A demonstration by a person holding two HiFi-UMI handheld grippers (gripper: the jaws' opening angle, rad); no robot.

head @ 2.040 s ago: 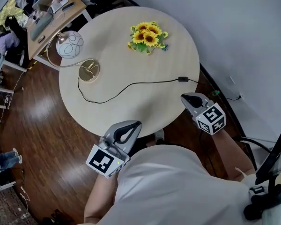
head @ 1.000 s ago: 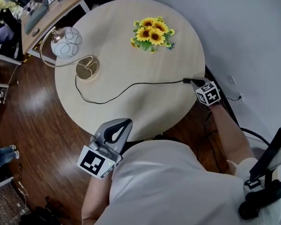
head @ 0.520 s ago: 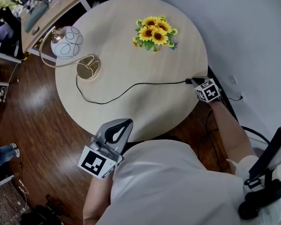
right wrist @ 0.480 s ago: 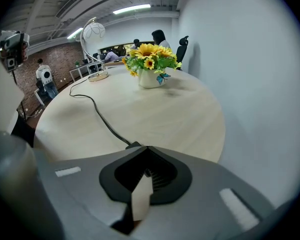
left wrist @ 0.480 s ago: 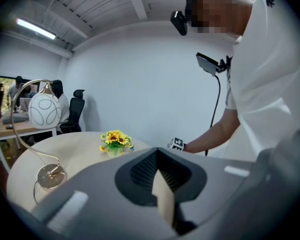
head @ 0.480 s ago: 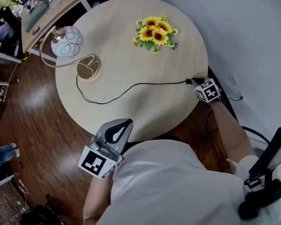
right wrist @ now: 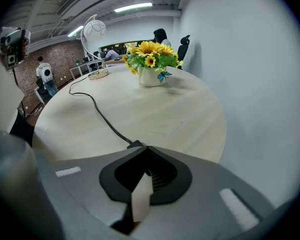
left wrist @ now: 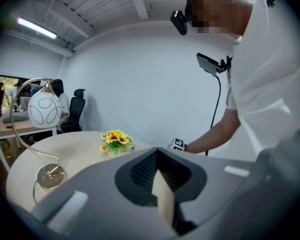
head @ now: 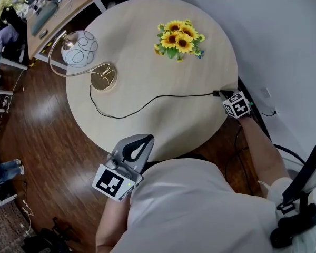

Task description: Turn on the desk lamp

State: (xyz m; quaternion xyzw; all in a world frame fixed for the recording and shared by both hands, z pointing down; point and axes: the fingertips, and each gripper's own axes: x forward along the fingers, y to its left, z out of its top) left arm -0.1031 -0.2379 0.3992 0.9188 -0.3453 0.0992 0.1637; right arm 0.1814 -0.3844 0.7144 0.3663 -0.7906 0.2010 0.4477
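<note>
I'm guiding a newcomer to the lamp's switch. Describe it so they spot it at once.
On the round wooden table, follow the black cord from the lamp's brass base toward the wall-side edge. The switch is the small black box at the tip of the right tool, the only thick spot on that thin cord.

A round pale wooden table [head: 137, 46] stood on a dark, glossy plank floor [head: 37, 141], close beside a plain white wall [head: 284, 30]. Beyond it was a light wooden desk [head: 80, 5] and a black office chair [left wrist: 76, 109]. Strip lights [left wrist: 36, 28] glowed on the ceiling, and a brick wall [right wrist: 55, 54] closed off the far end.
</note>
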